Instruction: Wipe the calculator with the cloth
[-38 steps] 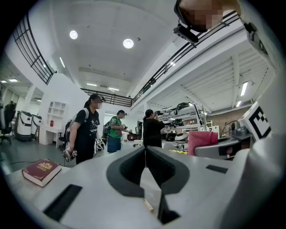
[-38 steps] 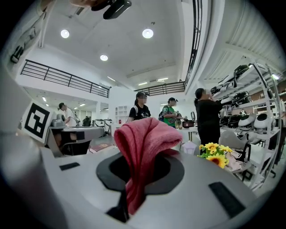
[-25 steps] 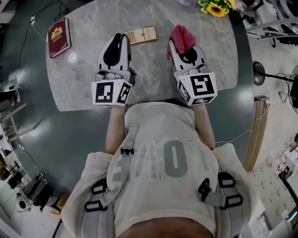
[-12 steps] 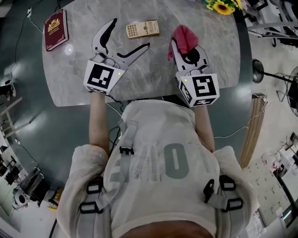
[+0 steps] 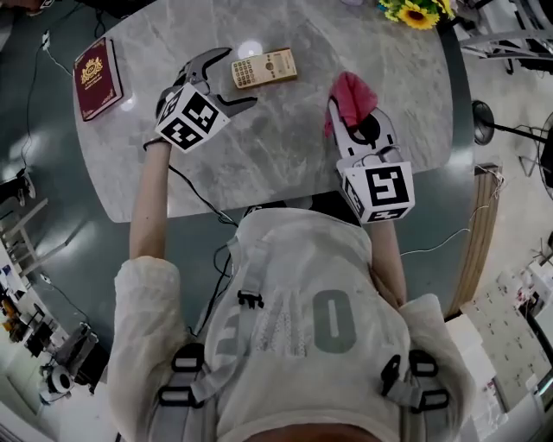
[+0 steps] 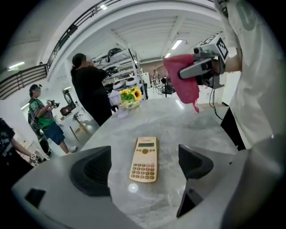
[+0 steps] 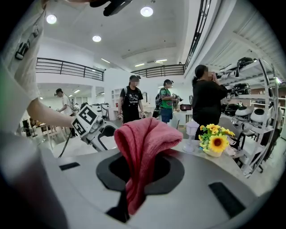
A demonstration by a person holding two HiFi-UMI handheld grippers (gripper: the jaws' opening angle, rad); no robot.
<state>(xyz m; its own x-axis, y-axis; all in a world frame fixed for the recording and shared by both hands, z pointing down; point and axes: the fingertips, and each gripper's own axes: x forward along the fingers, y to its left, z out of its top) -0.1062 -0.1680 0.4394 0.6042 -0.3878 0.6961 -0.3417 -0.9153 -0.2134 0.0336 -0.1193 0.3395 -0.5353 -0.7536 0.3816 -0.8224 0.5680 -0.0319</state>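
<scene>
A beige calculator (image 5: 263, 67) lies flat on the grey marble table (image 5: 285, 155), towards its far side. My left gripper (image 5: 232, 78) is open just left of it and near it, jaws spread wide and empty. In the left gripper view the calculator (image 6: 144, 159) lies on the table ahead, framed between the two dark pads (image 6: 91, 170). My right gripper (image 5: 352, 110) hovers to the calculator's right, shut on a pink-red cloth (image 5: 350, 93). The cloth (image 7: 143, 147) bunches up above the closed jaws and hangs below them.
A dark red book (image 5: 95, 67) lies at the table's far left. A pot of sunflowers (image 5: 413, 13) stands at the far right corner, next to a small clear glass (image 7: 192, 134). Several people stand beyond the table.
My left gripper has opened from shut, rolled, and dropped towards the table just left of the calculator. The right gripper has sunk a little with the cloth.
</scene>
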